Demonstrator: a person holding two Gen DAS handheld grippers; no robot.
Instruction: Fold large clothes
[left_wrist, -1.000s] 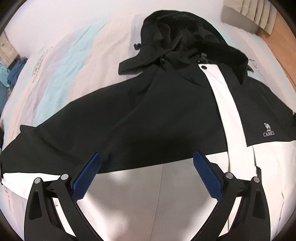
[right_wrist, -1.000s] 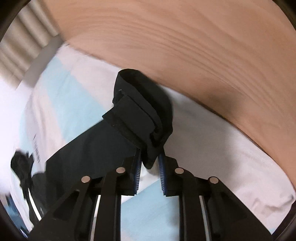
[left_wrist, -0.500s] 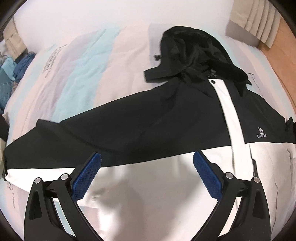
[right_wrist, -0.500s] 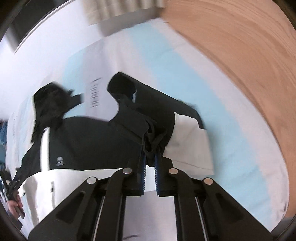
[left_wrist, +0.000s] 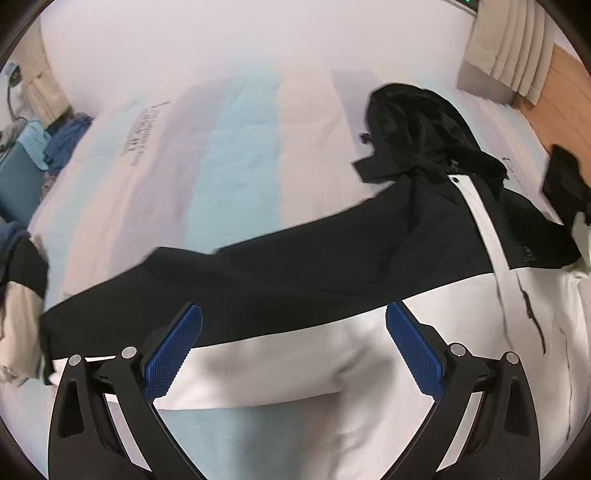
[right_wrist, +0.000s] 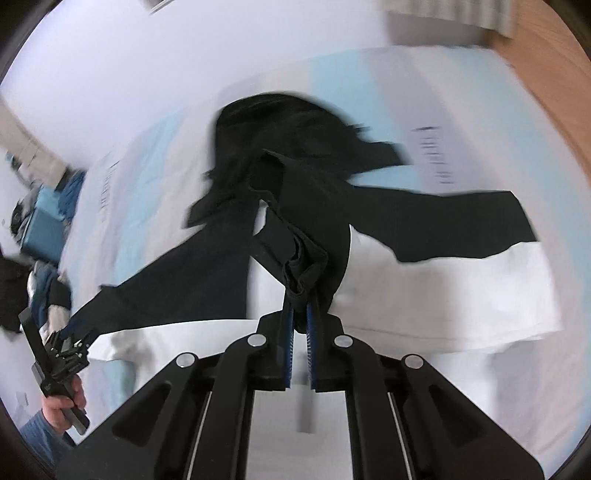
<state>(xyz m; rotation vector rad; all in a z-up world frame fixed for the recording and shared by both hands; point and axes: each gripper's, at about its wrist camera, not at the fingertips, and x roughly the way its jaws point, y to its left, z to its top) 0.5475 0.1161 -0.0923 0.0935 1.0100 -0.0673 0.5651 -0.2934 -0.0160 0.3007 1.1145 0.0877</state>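
While the left gripper (left_wrist: 293, 350) hovered with jaws spread, holding nothing, the right gripper (right_wrist: 299, 332) pinched a black cuff (right_wrist: 295, 254), having closed further. Beyond lay the jacket (left_wrist: 332, 266) across the striped bed (left_wrist: 236, 162), now wider in view; farther stood wall (left_wrist: 221, 44) and wooden floor (left_wrist: 565, 88).

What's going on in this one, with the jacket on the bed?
A person is folding a black and white jacket spread on a bed. The right gripper is shut on the black cuff of one sleeve, carried above the jacket's body. The left gripper hangs open over the white lower part, holding nothing. The other sleeve lies stretched out, and the hood is bunched at the top.
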